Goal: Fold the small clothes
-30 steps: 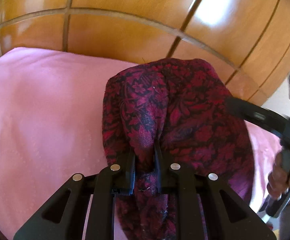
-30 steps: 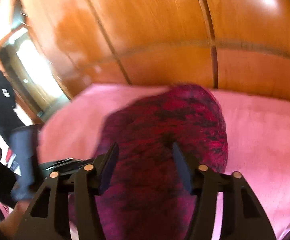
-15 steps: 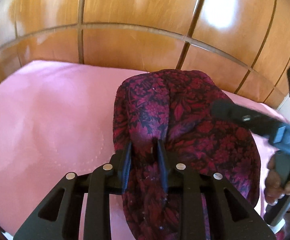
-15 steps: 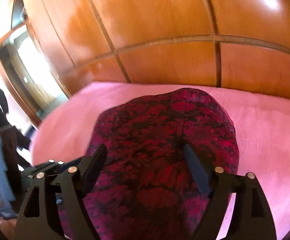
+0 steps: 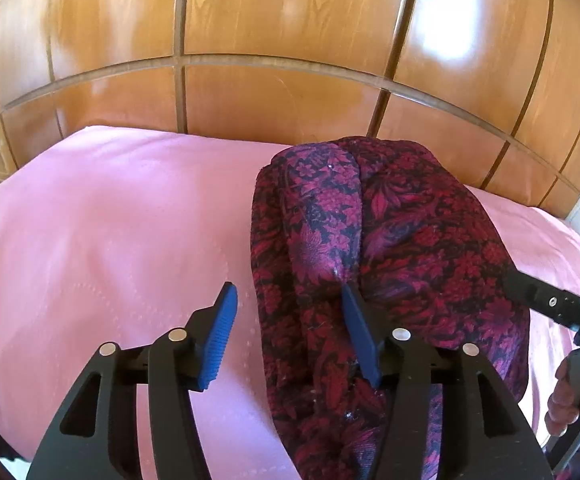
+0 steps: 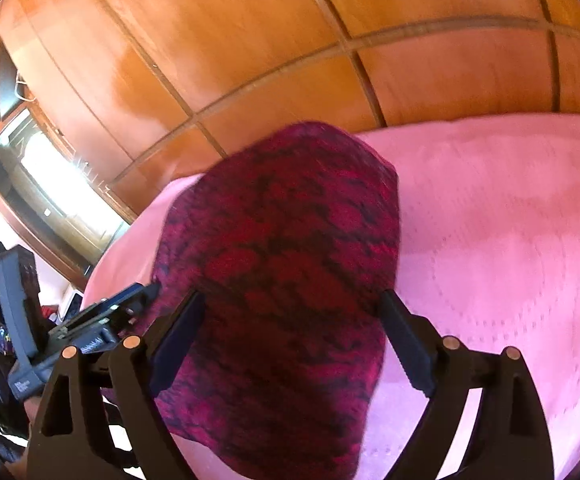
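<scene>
The red floral garment [image 5: 390,264] lay folded into a thick bundle on the pink bed [image 5: 109,240], near the wooden wall behind it. The left hand-held gripper [image 5: 285,320] had just been opening; its jaws stood apart, the garment's ridge between them, unpinched. The right hand-held gripper [image 6: 290,332] had also just opened wide, straddling the garment without pressing. The cloth looked soft, light and floppy; an outer edge or corner seemed best to grasp.
</scene>
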